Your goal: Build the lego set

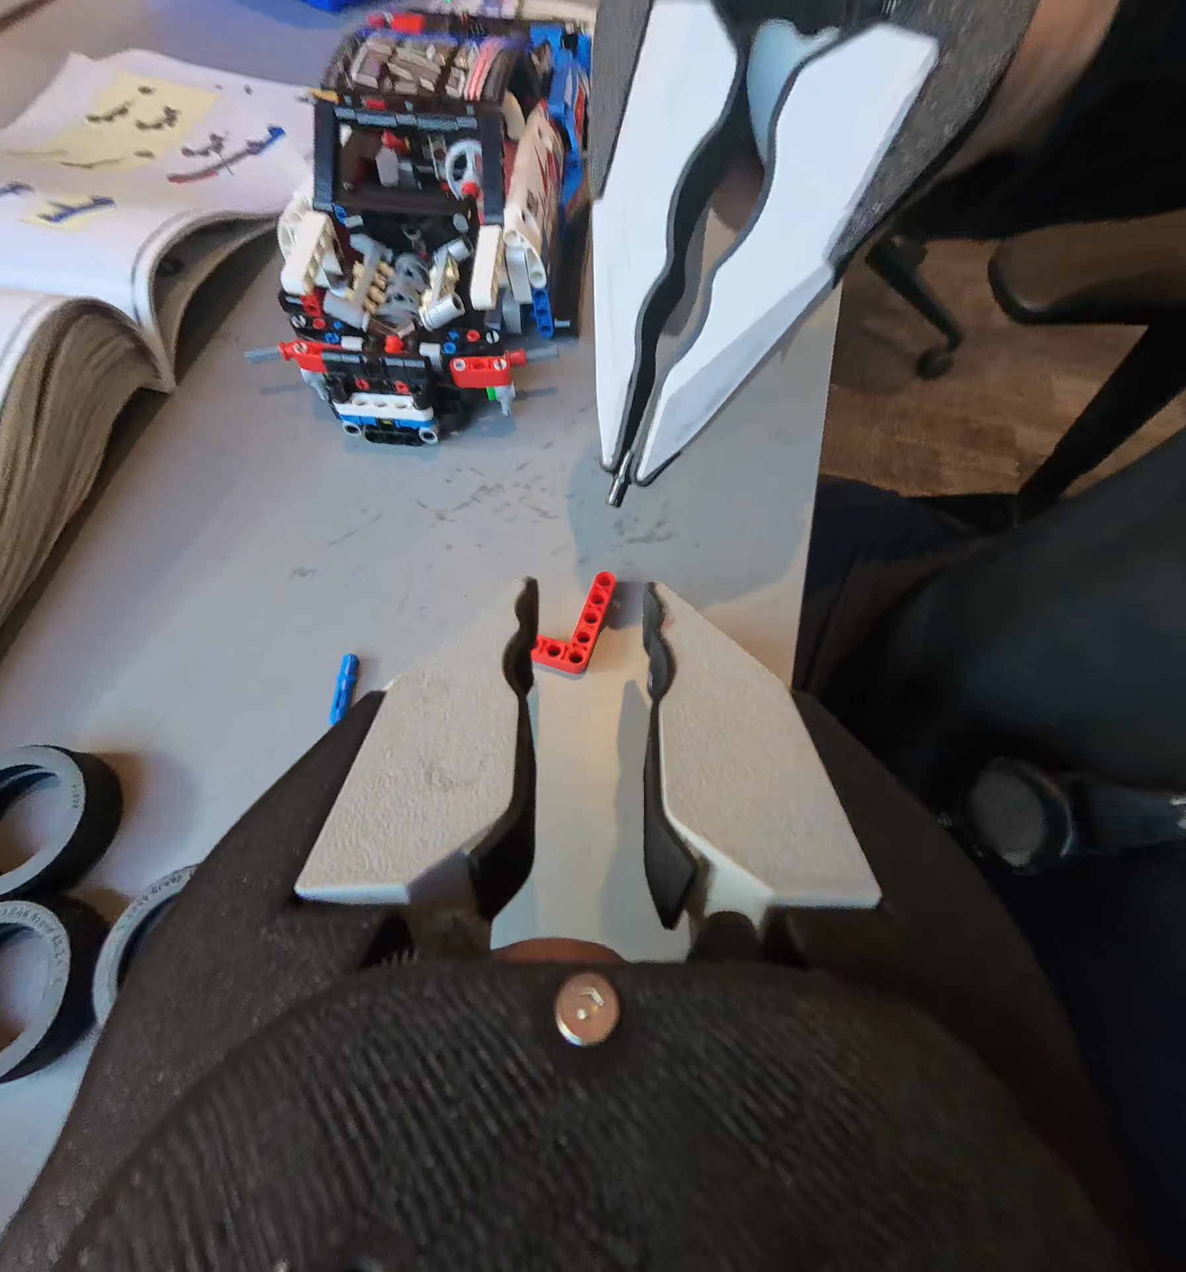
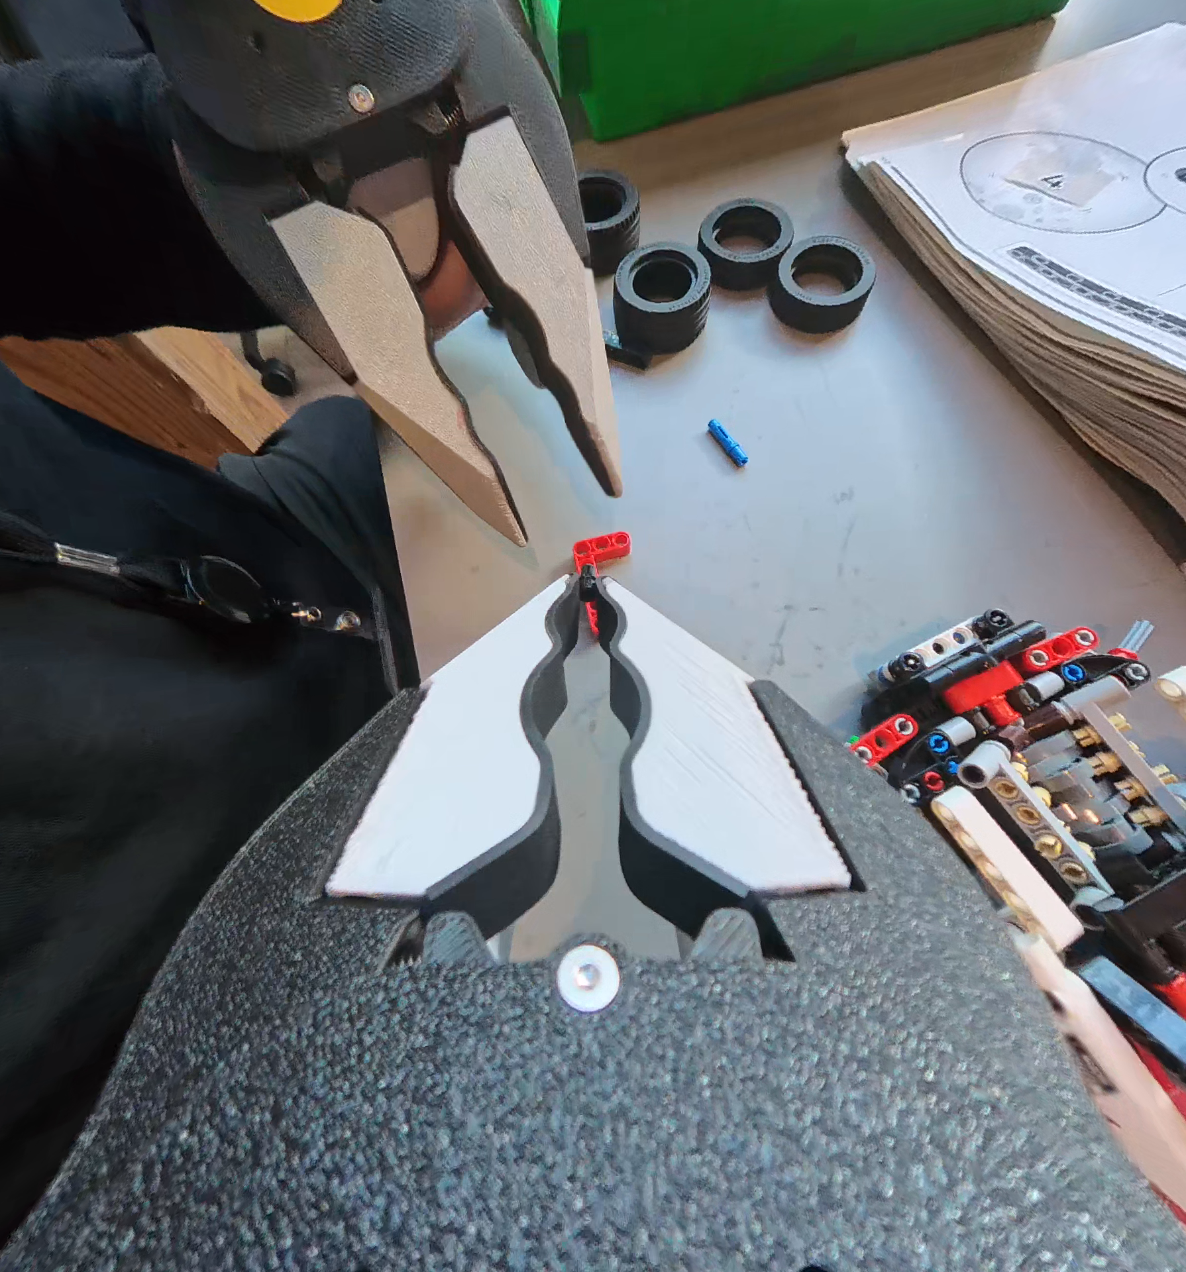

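At the far left of the left wrist view, black rubber tyres (image 1: pixel 26 819) lie loose beside an open instruction booklet (image 1: pixel 60 289). A small blue pin (image 1: pixel 344 688) lies on the grey tabletop (image 1: pixel 232 550), near the tip of the left finger of the left gripper (image 1: pixel 587 606), whose jaws stand apart with nothing in them.

Just beyond those tips the red L-shaped beam (image 1: pixel 580 637) lies flat on the tabletop near its front edge. In this view its long arm runs away from the camera, tilted a little to the right, and its short arm turns off to the left at the near end. It is a light, rigid plastic part with a row of holes; it should slide readily on the smooth surface, so I would pinch it across the narrow width of the long arm, clear of the hole meant for the pin.

Behind it stands the half-built model car (image 1: pixel 425 261), heavy and bristling with parts that could pop off under a careless push.

To the right, the right gripper (image 1: pixel 619 475) has its jaws clamped on a small black pin (image 1: pixel 616 489), tip angled down toward the tabletop, above and apart from the beam. The pin is tiny, hard and slick, easily twisted out of a tip grip.
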{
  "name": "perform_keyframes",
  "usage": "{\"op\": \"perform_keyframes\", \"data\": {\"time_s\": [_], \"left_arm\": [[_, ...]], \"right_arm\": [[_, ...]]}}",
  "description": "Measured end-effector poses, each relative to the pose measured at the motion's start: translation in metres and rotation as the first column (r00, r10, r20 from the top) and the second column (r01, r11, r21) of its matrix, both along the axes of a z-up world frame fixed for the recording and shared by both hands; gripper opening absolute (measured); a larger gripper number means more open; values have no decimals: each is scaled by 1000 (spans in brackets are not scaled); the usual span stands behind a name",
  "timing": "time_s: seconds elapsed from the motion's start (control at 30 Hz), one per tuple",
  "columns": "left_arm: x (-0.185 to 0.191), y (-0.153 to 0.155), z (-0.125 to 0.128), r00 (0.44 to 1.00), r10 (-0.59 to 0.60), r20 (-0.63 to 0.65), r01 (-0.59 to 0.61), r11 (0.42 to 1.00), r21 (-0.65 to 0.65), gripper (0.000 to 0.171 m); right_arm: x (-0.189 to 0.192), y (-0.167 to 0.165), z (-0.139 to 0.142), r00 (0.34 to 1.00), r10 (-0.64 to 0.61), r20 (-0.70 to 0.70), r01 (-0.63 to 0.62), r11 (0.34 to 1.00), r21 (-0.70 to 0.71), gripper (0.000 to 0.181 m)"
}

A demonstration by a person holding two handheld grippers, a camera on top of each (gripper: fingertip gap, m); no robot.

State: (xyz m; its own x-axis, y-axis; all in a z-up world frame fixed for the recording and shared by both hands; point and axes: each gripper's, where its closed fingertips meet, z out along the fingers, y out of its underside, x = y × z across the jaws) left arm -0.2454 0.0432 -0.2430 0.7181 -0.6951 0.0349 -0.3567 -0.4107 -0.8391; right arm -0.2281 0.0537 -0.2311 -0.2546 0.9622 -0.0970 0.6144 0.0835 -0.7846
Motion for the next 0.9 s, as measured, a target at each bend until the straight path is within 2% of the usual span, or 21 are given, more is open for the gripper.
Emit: {"op": "perform_keyframes", "data": {"time_s": [0.27,0.43,0.57,0.8,0.9], "left_arm": [[2,16,14,999,17,-49,-12,994,107,27],[10,25,25,980,38,-198,16,964,264,22],[17,27,29,959,48,-281,55,935,349,16],[16,29,32,936,94,-341,64,903,424,2],[14,29,35,945,113,-306,30,905,425,2]], "right_arm": [[-7,11,19,991,-78,-106,55,976,-209,4],[-6,10,32,987,-103,-122,48,921,-387,4],[-3,15,26,988,-124,-89,78,909,-409,4],[-5,9,28,989,-124,-76,72,871,-486,4],[-8,10,31,987,-134,-91,75,875,-479,4]]}}
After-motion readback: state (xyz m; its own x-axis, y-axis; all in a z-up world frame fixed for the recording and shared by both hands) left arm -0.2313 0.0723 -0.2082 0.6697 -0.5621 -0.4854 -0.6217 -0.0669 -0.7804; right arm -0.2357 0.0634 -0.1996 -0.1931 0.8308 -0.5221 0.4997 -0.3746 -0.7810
